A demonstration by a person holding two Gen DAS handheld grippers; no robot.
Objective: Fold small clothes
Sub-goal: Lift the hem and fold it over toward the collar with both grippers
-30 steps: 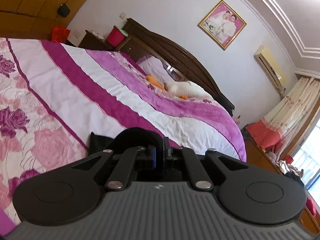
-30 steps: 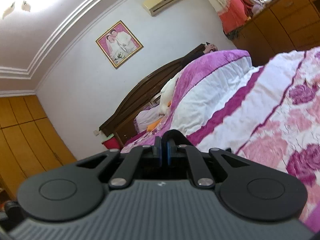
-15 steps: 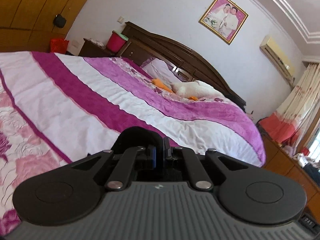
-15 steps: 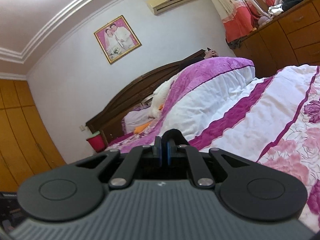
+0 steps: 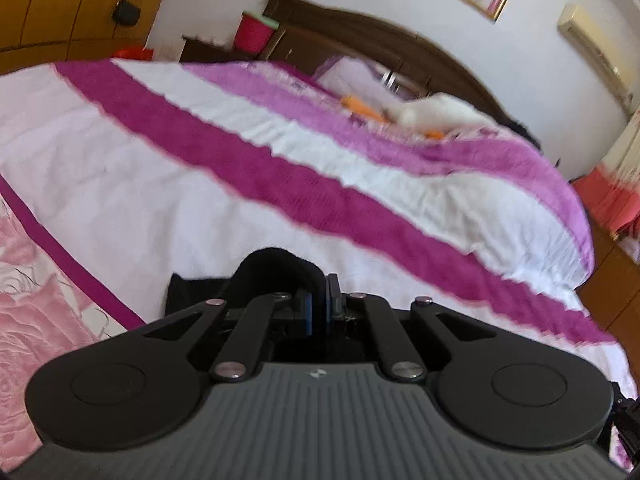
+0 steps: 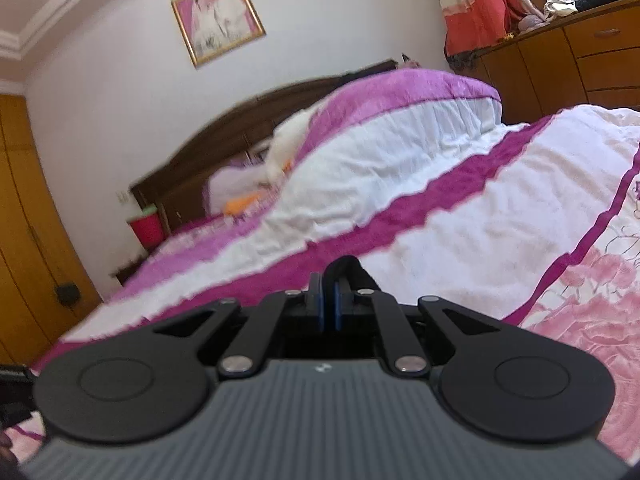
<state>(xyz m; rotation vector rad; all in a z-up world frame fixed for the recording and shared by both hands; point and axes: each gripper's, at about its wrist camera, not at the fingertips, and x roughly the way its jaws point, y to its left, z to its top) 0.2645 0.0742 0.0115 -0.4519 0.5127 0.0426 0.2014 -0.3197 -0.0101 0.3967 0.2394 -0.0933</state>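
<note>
left wrist view: left gripper point(image 5: 319, 312), jaws pressed together, pinching a black garment point(image 5: 276, 268) that bulges over and left of the jaws, a flap lying on the bedspread point(image 5: 120, 168) beyond. right wrist view: right gripper point(image 6: 328, 308), jaws pressed together on black garment point(image 6: 348, 270), its fold rising just above and right of the jaws; bedspread point(image 6: 480, 220) ahead.

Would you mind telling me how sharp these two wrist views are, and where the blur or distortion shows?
Left wrist view: the left gripper is crisp, the striped bedspread and headboard smeared by motion. Right wrist view: the right gripper sharp, the bedspread softer, the framed picture fairly clear. Fisheye bends both.
</note>
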